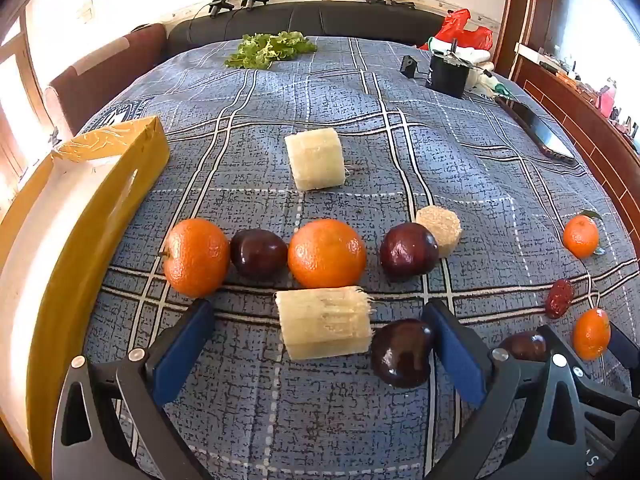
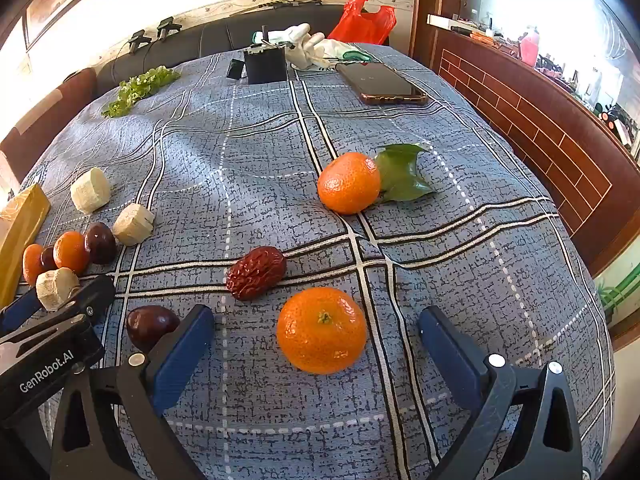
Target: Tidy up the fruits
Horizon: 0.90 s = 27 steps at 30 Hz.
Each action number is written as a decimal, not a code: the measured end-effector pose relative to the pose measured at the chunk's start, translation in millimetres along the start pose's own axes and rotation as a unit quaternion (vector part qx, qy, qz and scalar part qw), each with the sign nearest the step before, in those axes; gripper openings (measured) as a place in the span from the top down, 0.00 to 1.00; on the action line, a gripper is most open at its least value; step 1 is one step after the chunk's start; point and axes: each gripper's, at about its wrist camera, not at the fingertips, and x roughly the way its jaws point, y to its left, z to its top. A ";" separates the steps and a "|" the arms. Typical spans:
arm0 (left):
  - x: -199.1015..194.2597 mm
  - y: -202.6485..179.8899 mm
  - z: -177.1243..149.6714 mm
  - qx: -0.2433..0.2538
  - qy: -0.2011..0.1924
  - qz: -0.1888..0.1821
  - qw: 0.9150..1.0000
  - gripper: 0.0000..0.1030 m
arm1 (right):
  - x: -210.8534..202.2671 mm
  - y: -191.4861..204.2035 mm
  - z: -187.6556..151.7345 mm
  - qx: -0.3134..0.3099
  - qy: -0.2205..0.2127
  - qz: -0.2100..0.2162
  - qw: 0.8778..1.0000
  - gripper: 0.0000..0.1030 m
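Note:
My left gripper [image 1: 320,340] is open. A pale sugarcane chunk [image 1: 326,326] and a dark plum [image 1: 402,354] lie between its fingers. Beyond them a row runs: orange [image 1: 196,256], plum [image 1: 258,253], orange [image 1: 326,253], plum [image 1: 408,251], with cane pieces behind [image 1: 439,230] [image 1: 316,158]. My right gripper [image 2: 316,344] is open around a mandarin [image 2: 322,330]. A red date [image 2: 256,273] lies just beyond it, a leafy mandarin [image 2: 349,182] farther off, and a plum [image 2: 151,326] left of its left finger [image 2: 182,354].
A yellow cardboard box [image 1: 86,216] stands at the left on the blue plaid cloth [image 2: 460,280]. A phone [image 2: 384,82], a black box [image 2: 266,65], gloves, a red bag [image 2: 366,20] and lettuce [image 2: 138,86] lie at the far end.

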 end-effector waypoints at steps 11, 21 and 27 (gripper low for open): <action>0.0 0.0 0.0 0.000 0.000 0.000 1.000 0.00 | 0.1 0.0 0.1 0.000 0.000 0.000 1.000 0.00; -0.1 -0.6 0.1 -0.006 0.000 0.004 1.000 0.00 | 1.4 0.6 -0.3 0.000 0.000 0.000 1.000 0.00; 0.2 5.3 -0.2 0.017 0.033 -0.011 0.999 0.00 | 1.6 -0.2 0.2 0.000 0.000 0.006 1.000 0.00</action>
